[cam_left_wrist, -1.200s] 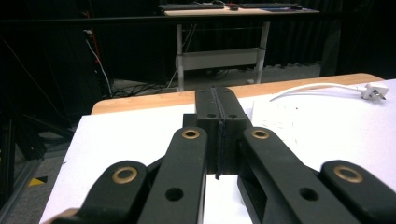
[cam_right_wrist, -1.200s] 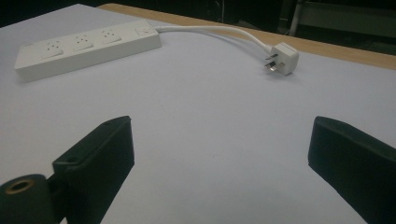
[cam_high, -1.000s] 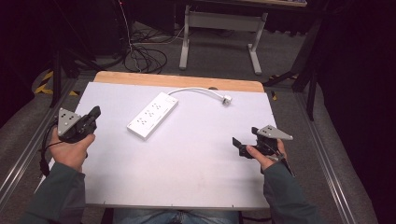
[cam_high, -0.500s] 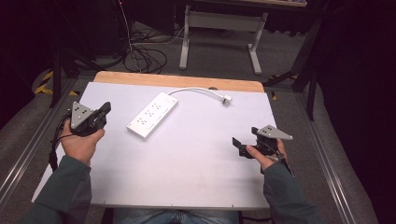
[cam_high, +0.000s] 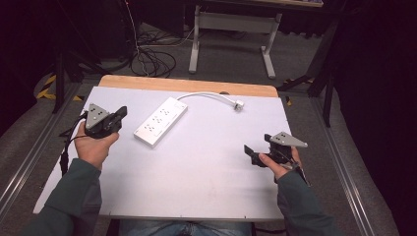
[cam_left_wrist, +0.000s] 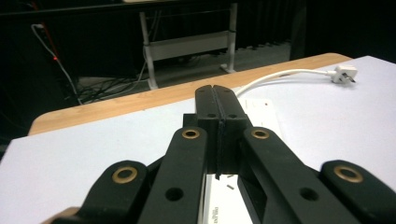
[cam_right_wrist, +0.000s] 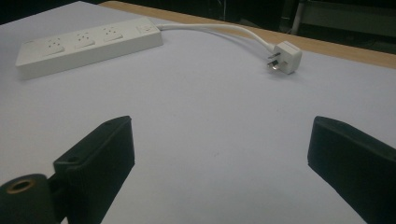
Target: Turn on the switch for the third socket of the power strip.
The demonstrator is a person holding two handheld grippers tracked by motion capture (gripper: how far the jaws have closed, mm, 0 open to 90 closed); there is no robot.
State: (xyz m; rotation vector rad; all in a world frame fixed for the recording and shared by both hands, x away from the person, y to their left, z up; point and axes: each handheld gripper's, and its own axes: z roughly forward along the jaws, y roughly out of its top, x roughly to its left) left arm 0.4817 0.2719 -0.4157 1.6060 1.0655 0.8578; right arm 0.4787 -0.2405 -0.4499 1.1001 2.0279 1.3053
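White is the colour of the big sheet [cam_high: 196,182] covering the table, and I am looking down on it from above. I am using the power strip [cam_high: 161,121] as my landmark.

Nearest to me, on the near right of the power strip and well apart from it, the right hand [cam_high: 276,164] is holding the right gripper [cam_high: 252,153] low over the sheet. Its jaws are standing wide apart with nothing between them. In the right gripper view I am seeing bare sheet between the two black jaws, and the strip lying beyond them.

A bit farther off, just to the left of the power strip, the left hand [cam_high: 93,145] is holding the left gripper [cam_high: 119,118]. Its jaws are pressed together and are gripping nothing. In the left gripper view the closed tips [cam_left_wrist: 216,100] are pointing over the strip, which is lying below them.

The power strip itself is lying flat on the sheet, white, slanting away from me. Its white cord [cam_high: 206,95] is curving off from its far end to the right, ending in a plug [cam_high: 238,105] lying on the sheet.

Farthest off, behind the strip, a wooden edge of the table [cam_high: 187,85] is showing.
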